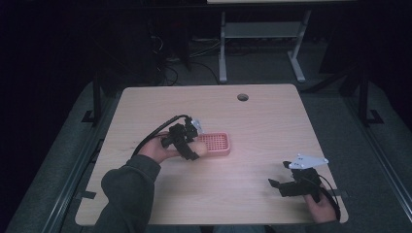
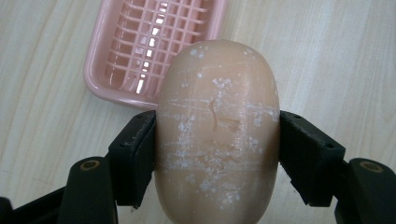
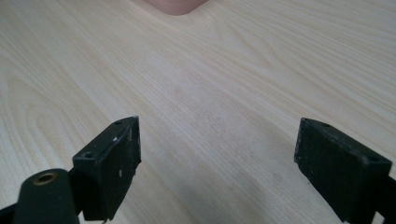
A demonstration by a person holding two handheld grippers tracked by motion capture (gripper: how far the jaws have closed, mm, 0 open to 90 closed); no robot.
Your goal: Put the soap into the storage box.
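Observation:
A peach oval bar of soap [image 2: 217,130], scuffed with white marks, is clamped between the two black jaws of my left gripper [image 2: 217,154]. It hangs just above the near edge of a pink grid-bottomed soap dish [image 2: 149,46]. From above, the soap [image 1: 199,148] and left gripper [image 1: 192,145] sit at the left end of the dish [image 1: 216,143], near the table's middle. My right gripper [image 1: 278,185] rests at the front right, jaws wide apart with bare wood between them [image 3: 217,163]. A pink corner of the dish [image 3: 175,5] peeks in at the top of the right gripper view.
The light wooden table [image 1: 262,121] has a round cable hole [image 1: 242,97] near its far edge. Beyond it stand the grey legs of another desk [image 1: 222,53] and floor cables in the dark.

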